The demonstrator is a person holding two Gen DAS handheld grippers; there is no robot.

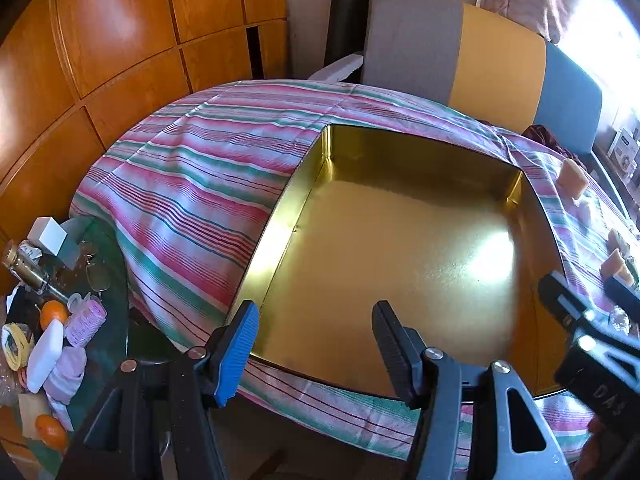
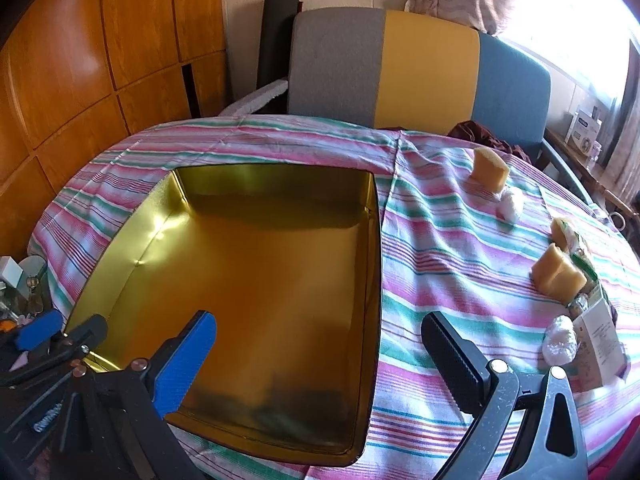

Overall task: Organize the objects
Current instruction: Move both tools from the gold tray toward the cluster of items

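A large empty gold tin box (image 1: 400,240) lies open on a striped tablecloth (image 1: 180,184); it also shows in the right wrist view (image 2: 260,272). My left gripper (image 1: 316,344) is open and empty over the tin's near edge. My right gripper (image 2: 320,356) is open and empty over the tin's near right corner; it also shows in the left wrist view (image 1: 588,300). To the right of the tin on the cloth lie yellow sponge blocks (image 2: 490,172) (image 2: 558,276), white wrapped balls (image 2: 510,204) (image 2: 560,346) and a small carton (image 2: 600,352).
A grey, yellow and blue chair back (image 2: 420,68) stands behind the table. A glass side table (image 1: 60,320) at the left holds oranges, bottles, a white box and pink items. Wooden panels (image 1: 100,40) line the left wall.
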